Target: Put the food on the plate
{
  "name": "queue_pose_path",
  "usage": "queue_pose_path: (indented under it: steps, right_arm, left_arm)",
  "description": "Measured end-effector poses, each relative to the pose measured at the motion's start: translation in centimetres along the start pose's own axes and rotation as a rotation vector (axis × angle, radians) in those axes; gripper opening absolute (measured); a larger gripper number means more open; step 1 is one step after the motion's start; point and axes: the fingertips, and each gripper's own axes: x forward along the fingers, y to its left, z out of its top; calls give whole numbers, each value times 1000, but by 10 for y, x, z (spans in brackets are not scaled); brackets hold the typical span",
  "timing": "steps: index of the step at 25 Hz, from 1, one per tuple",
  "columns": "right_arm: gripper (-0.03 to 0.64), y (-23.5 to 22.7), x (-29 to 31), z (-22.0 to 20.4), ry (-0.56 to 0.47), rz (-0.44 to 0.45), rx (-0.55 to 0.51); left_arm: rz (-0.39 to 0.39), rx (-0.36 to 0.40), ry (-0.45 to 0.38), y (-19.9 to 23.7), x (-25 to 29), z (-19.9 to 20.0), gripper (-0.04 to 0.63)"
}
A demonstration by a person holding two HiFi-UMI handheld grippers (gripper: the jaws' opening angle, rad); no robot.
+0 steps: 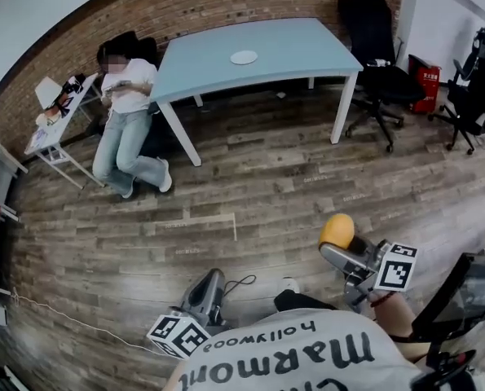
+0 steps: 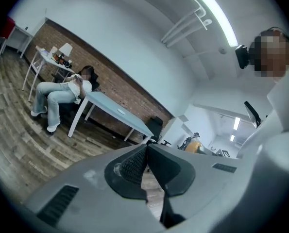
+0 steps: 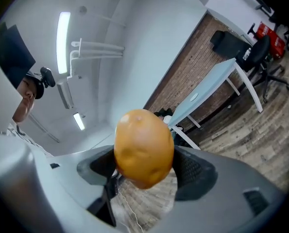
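carry step: right hand-held gripper (image 3: 145, 165) clamps the food (image 3: 144, 147); left hand-held gripper (image 2: 146, 153) closed, empty. next: reach the plate (image 1: 244, 57), 12 o'clock, on the counter (image 1: 299, 47).

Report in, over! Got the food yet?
Right gripper shut on potato. Left gripper shut, empty. Plate bare on blue table, across the room. Seated person beside the table's end.

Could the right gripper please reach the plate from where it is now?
Probably not yet: the right gripper, shut on the potato, is far from the plate on the table across the floor. Nothing seems to block the walk over.
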Motion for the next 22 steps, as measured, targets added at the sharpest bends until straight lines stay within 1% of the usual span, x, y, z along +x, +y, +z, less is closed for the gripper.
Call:
queue_pose_path:
  steps: [3,5,7,9,13,16,19,22]
  right_arm:
    - [334,-24,14,34,5,-4,-44]
    - [334,-40,23,51,17,-8,-62]
    - [334,-56,30,59,32,-8,-60]
    - [334,-72,35,64,42,-18,-44]
    - [334,-102,35,74,44,-58,0]
    - [334,-113,38,80,36,-72,20]
    - [334,-120,46,74,57,-72,48]
    - [334,-128,51,66,65,-72,88]
  left_arm:
    - [27,-52,-6,7,37,15,9]
    - [34,-56,-13,12,59,25,9]
    - [39,-48,-1,19,80,28,9]
    - [47,-52,13,25,96,28,9]
    - [66,-84,26,34,115,25,9]
    - [77,-54,54,38,124,24,9]
    - [90,-17,70,40,133,25,9]
    - [107,-26,59,44,139,30,9]
